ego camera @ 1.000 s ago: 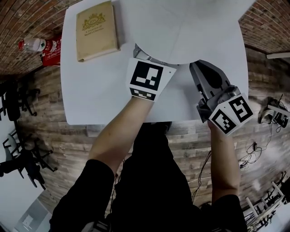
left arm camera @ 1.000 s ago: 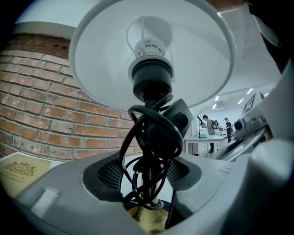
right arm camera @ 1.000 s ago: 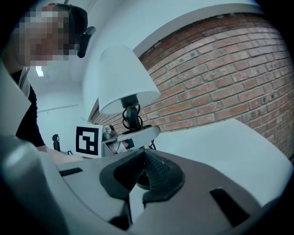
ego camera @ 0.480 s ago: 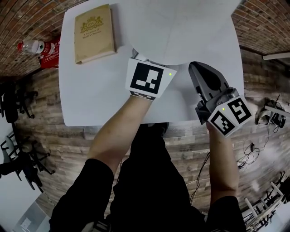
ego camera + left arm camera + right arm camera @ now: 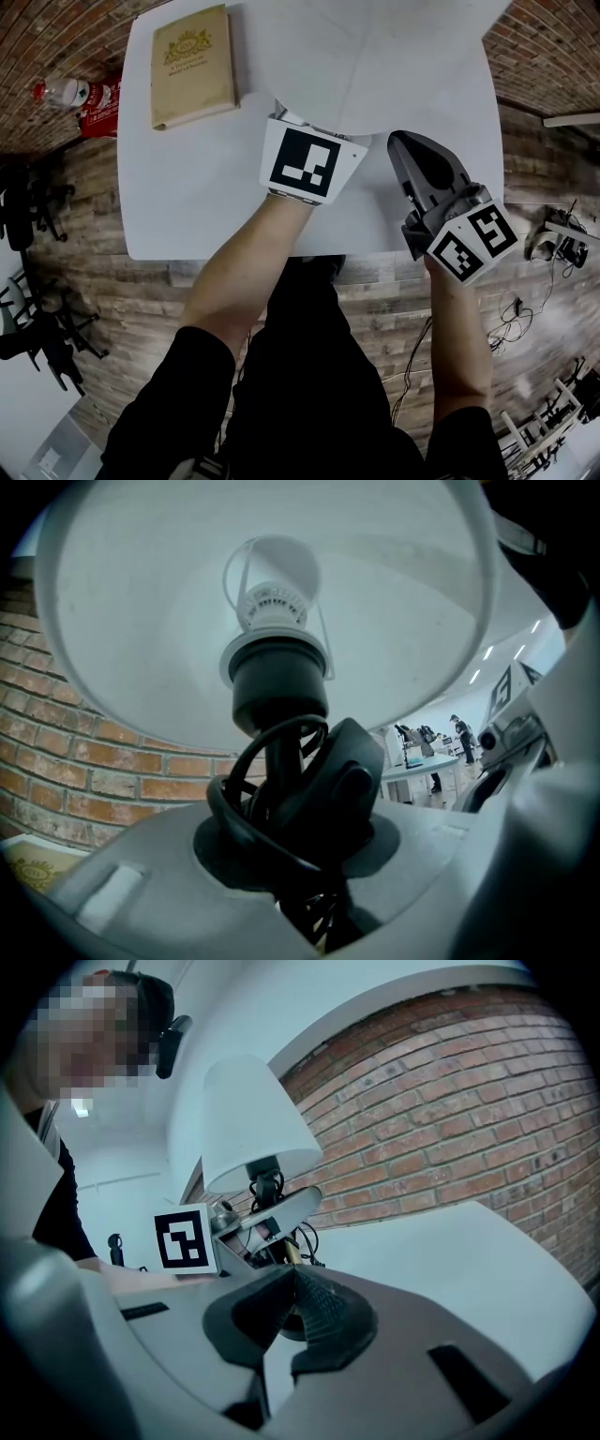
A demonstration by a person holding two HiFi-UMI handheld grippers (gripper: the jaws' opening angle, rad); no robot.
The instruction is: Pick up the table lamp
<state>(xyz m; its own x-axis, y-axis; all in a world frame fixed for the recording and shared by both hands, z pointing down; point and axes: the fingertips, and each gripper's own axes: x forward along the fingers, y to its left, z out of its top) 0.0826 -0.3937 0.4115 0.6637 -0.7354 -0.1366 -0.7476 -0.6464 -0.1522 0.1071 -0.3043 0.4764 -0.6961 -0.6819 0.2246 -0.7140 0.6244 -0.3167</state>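
Table lamp [image 5: 255, 1124] upright, left gripper [image 5: 286, 799] fingers [image 5: 345, 772] just closed on stem [image 5: 281, 752], right gripper [image 5: 292, 1307] clenched

Black shirt [image 5: 309, 394]; grey right claw [image 5: 398, 145], marker cube [image 5: 472, 242]

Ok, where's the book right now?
In the head view, the tan book lies at the far left corner of the table, left of the white lampshade.

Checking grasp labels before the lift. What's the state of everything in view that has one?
White-shaded table lamp: upright, bulb looks unlit.
Black cord: wound round the lamp under its shade.
Left gripper: jaws have just been closing, pads pressed on the cord-wrapped lamp.
Right gripper: shut, empty, apart from the lamp.
Tan hardcover book: closed, flat on the white table.
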